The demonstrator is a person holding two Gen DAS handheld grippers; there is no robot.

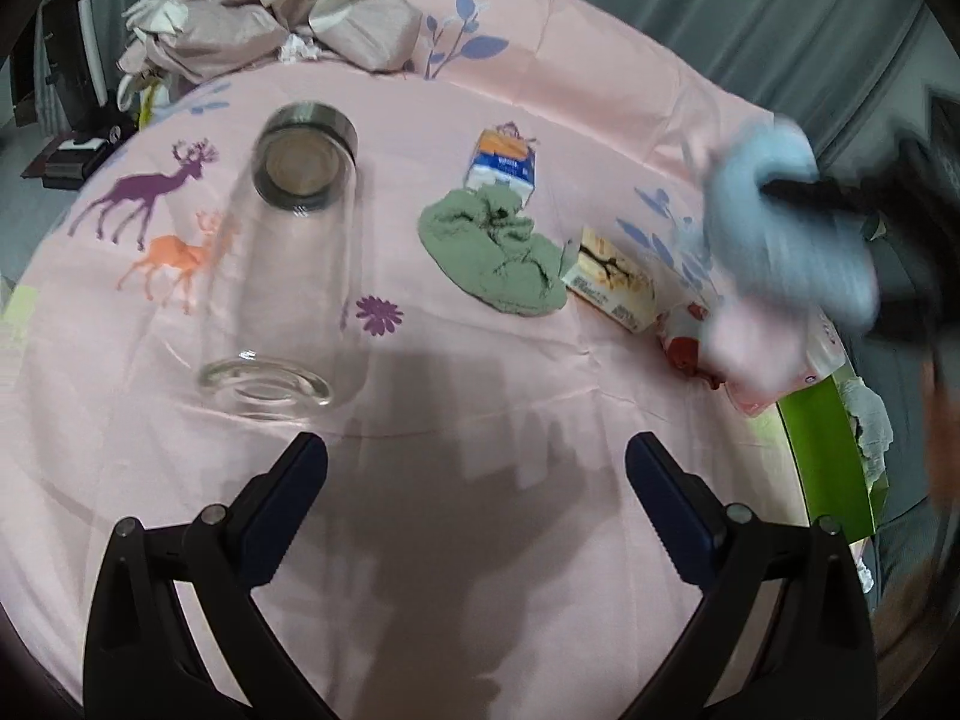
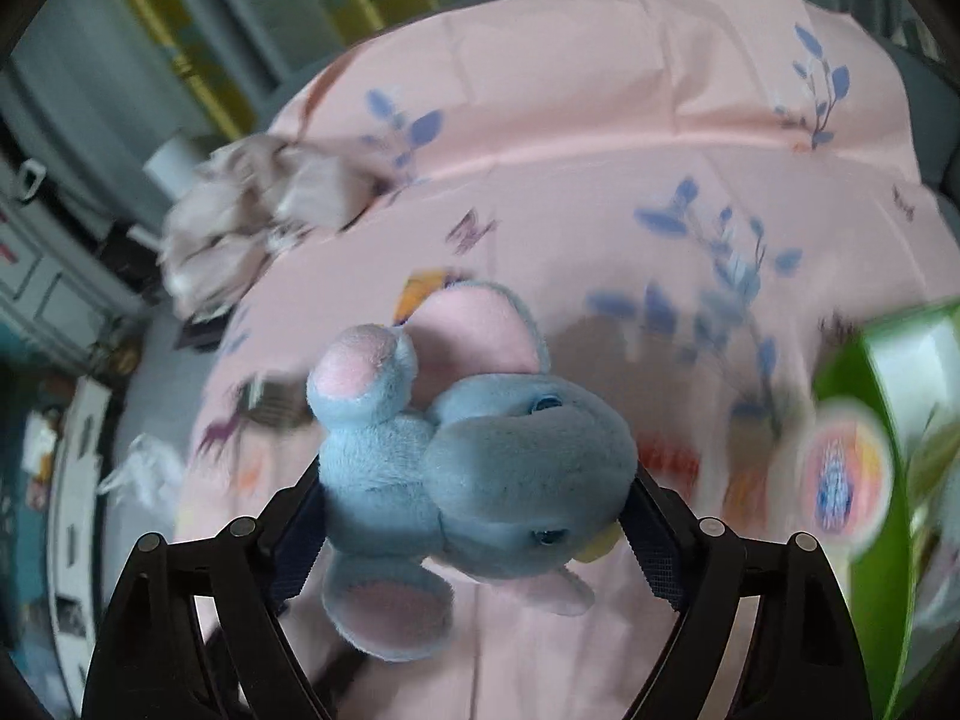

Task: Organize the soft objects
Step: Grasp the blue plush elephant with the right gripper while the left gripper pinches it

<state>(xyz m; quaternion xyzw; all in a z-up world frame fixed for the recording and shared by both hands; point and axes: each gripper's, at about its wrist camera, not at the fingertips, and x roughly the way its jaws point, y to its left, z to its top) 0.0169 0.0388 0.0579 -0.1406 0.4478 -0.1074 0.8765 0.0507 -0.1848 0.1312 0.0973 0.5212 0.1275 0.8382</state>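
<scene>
A: Any containers on the pink printed tablecloth (image 1: 468, 120)?

B: A clear glass jar with a metal-rimmed mouth (image 1: 288, 276) lies on its side at the left, apparently empty. At the right edge a bright green cardboard box (image 1: 831, 450) shows torn white paper along its opening; I cannot tell what else it holds.

A: What else is around?

B: A crumpled green towel (image 1: 495, 252) sits mid-table, touching a small blue-and-orange carton (image 1: 503, 165) behind it and a beige carton (image 1: 612, 279) to its right. A red-and-white packet (image 1: 690, 336) lies beyond that. A heap of mauve fabric (image 1: 270, 18) fills the far left corner.

A: And the toy?

B: The blue plush elephant with pink ears (image 2: 480, 468) is lifted clear of the table, clamped at both flanks between the pads of the right gripper (image 2: 474, 516), which is spread wide around it. Its body runs crosswise between the fingers, pink-tipped trunk pointing up and left.

A: The other gripper?

B: The left gripper (image 1: 477, 498) hangs over bare cloth, jaws apart, gripping nothing.
</scene>
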